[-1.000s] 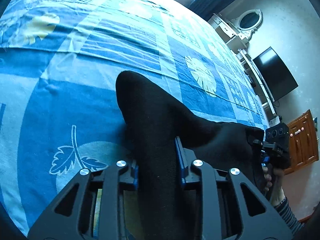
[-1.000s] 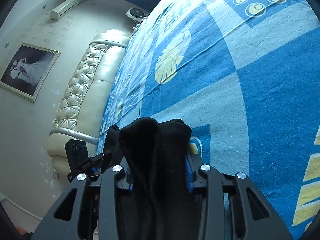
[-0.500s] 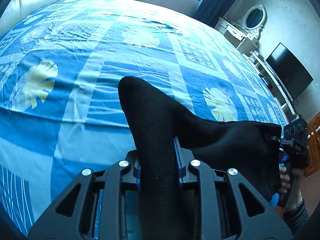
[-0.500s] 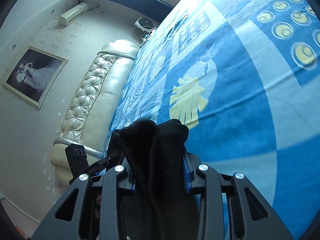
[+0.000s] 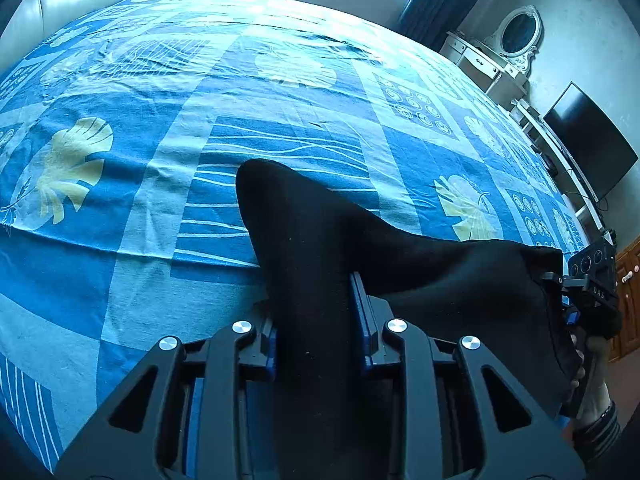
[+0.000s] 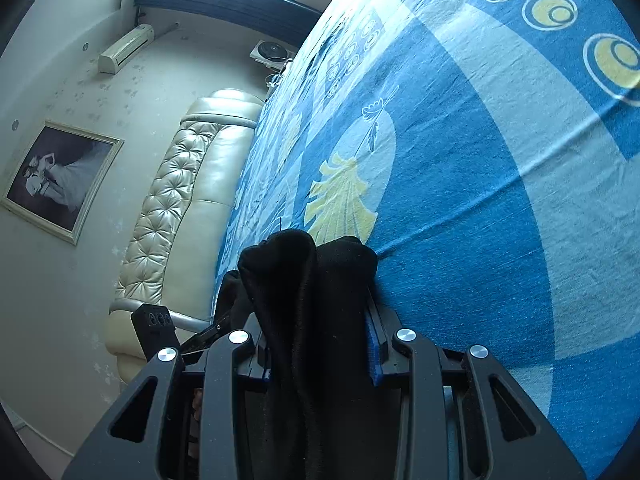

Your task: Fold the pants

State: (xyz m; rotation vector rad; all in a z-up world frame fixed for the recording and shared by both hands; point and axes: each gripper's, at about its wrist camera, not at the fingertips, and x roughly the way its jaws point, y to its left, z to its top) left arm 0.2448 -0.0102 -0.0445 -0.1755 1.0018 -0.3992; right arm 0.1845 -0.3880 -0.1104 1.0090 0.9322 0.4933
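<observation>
Black pants (image 5: 304,232) hang stretched between my two grippers above a blue patterned bed sheet (image 5: 280,128). My left gripper (image 5: 314,296) holds a thick fold of the cloth between its pads; its jaws are opening slightly with the fabric still pressed between them. From there the cloth runs right to my right gripper (image 5: 576,304), held by a hand with a striped cuff. In the right wrist view, my right gripper (image 6: 318,320) is shut on a bunched edge of the pants (image 6: 304,272). The left gripper (image 6: 160,328) shows at the lower left there.
The bed sheet (image 6: 500,200) fills most of both views. A tufted cream headboard (image 6: 180,200) runs along one side. A white dresser with an oval mirror (image 5: 516,36) and a dark TV (image 5: 588,136) stand beyond the far right edge.
Both grippers have carried the pants further across the bed. More of the far sheet and the window wall shows in the left wrist view. Both still hold the cloth.
</observation>
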